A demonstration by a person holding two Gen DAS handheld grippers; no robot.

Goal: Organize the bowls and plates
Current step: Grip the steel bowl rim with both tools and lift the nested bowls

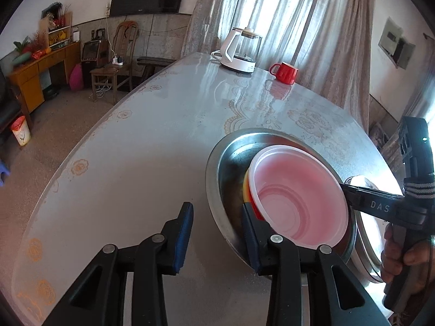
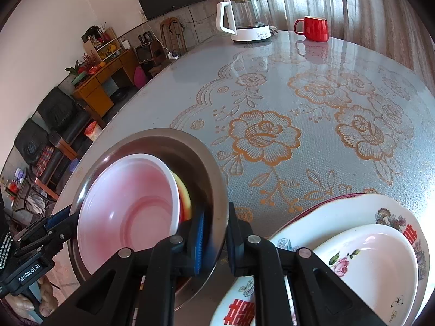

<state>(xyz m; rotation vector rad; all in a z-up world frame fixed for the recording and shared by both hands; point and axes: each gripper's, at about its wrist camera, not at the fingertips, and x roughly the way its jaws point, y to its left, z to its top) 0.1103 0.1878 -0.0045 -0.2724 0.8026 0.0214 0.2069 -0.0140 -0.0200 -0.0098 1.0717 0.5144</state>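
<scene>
A steel bowl [image 1: 231, 163] [image 2: 195, 157] sits tilted near the table's front, holding a white plastic bowl [image 1: 299, 190] [image 2: 130, 206] with a pink inside, nested over a red bowl [image 1: 255, 209] and a yellow bowl [image 2: 185, 195]. My right gripper [image 2: 216, 240] is shut on the steel bowl's rim; in the left wrist view it [image 1: 346, 187] reaches in from the right. My left gripper [image 1: 217, 231] [image 2: 68, 214] straddles the opposite rim, one finger inside and one outside, with a gap showing at the outer pad. A floral plate [image 2: 367, 212] carries a white rose dish [image 2: 375, 266].
A white and glass kettle [image 1: 240, 51] [image 2: 244, 19] and a red mug [image 1: 284, 72] [image 2: 314, 28] stand at the far end of the flower-patterned table [image 1: 136, 163] [image 2: 299, 95]. A hand [image 1: 394, 250] holds the right gripper's grip. The stacked plates lie just right of the steel bowl.
</scene>
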